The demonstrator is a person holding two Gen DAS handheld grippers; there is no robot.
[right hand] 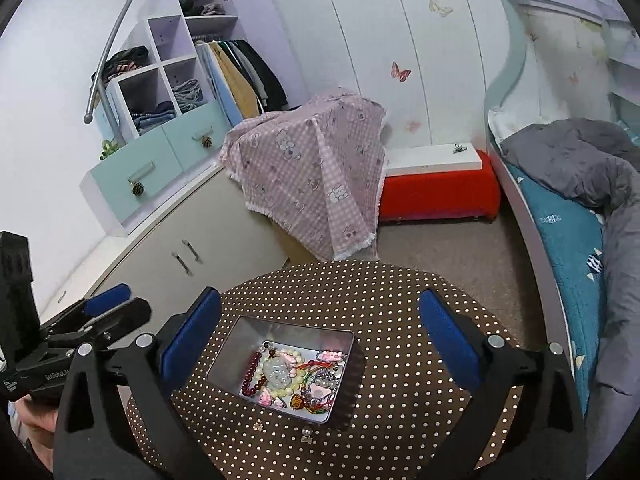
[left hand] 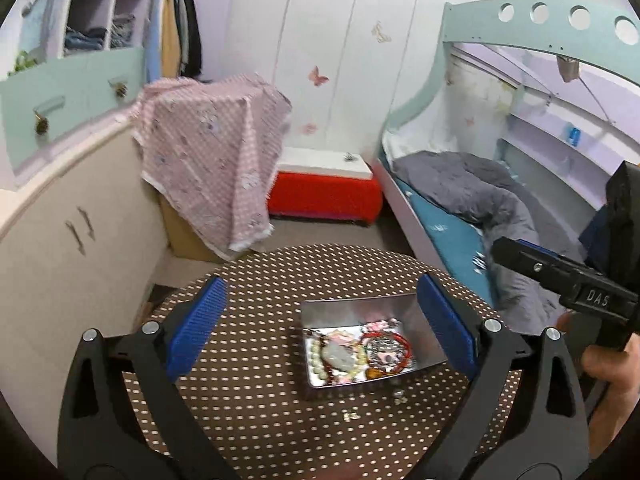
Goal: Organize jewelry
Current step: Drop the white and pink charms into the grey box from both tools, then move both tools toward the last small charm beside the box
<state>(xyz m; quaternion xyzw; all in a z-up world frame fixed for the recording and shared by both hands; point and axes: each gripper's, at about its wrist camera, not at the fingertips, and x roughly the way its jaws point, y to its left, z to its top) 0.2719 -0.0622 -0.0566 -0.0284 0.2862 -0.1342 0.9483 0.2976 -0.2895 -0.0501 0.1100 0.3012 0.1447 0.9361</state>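
So both your claws, left claw (left hand: 322,320) and right claw (right hand: 320,334), hang spread wide and empty above the metal tin (right hand: 338,390) of jewelry (right hand: 294,378) on the dotted counter (right hand: 400,320).

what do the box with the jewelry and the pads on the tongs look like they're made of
The box looks like thin sheet metal, probably tin: its inner walls are grey, brushed and dully reflective. The pads on the right tongs look like blue rubber or soft plastic, matte with a fine ribbed texture.
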